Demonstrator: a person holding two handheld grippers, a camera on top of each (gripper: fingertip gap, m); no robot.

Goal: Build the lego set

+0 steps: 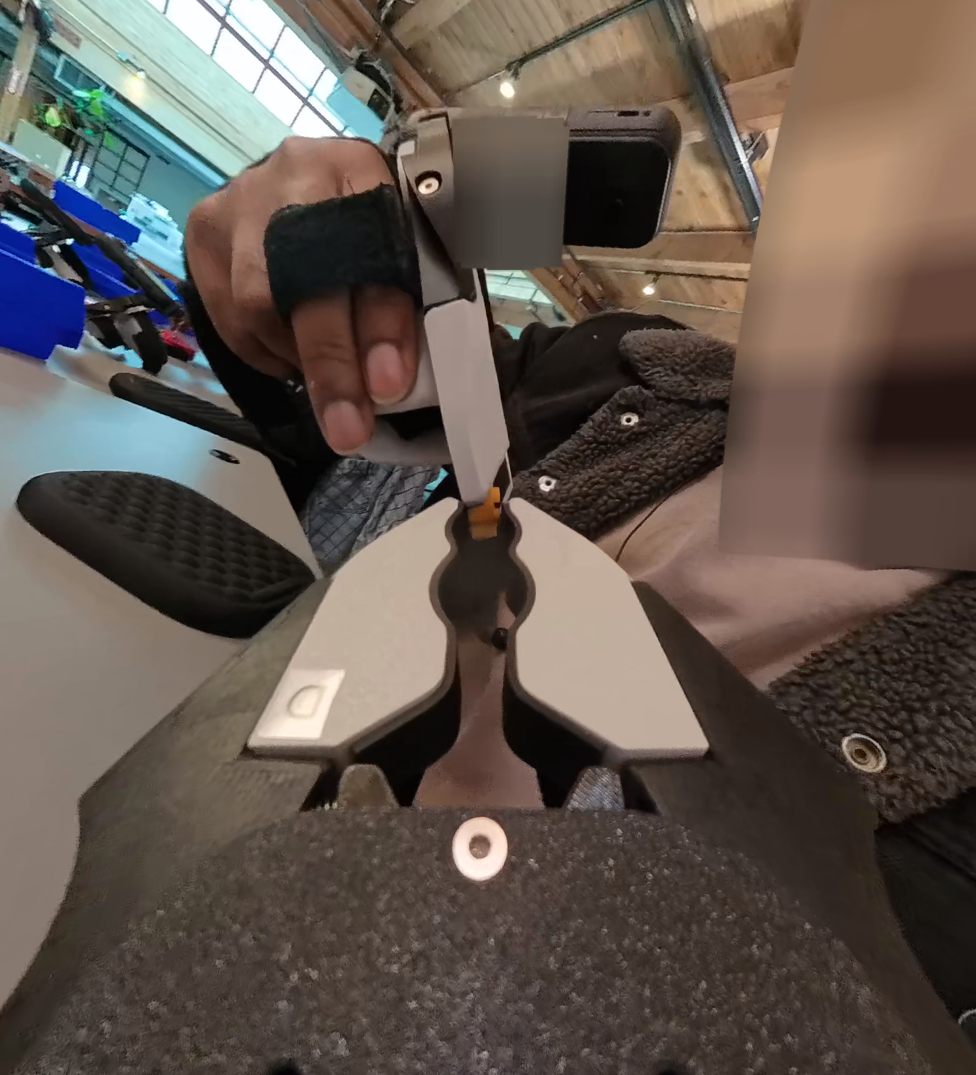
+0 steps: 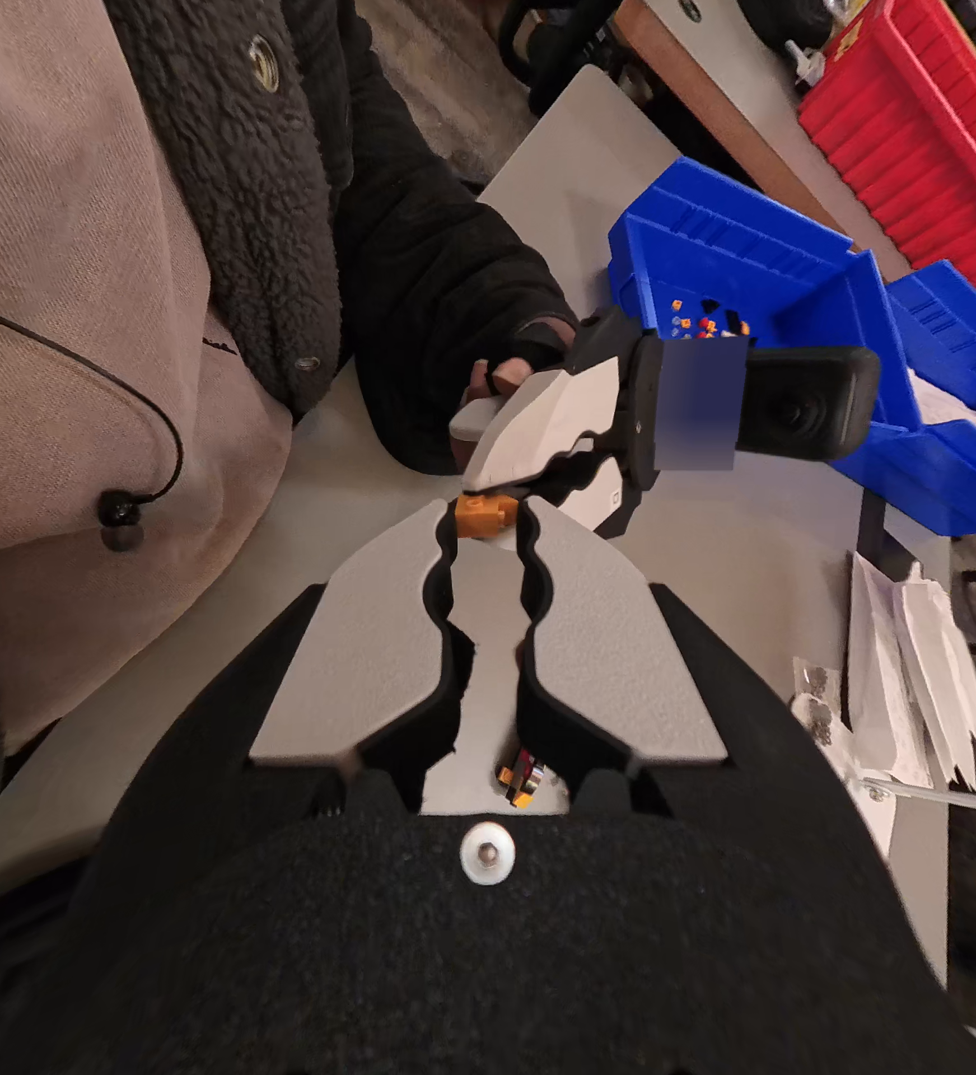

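With the small orange lego piece (image 2: 482,516) pinched between both the right gripper (image 2: 484,512) and the left gripper (image 1: 484,515), jaws pressed onto it above the table (image 2: 706,523), we should keep both grips steady and release one side only gently.

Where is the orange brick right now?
The orange brick is off the table, pinched between the tips of the right gripper and the left gripper, in front of the person's jacket.
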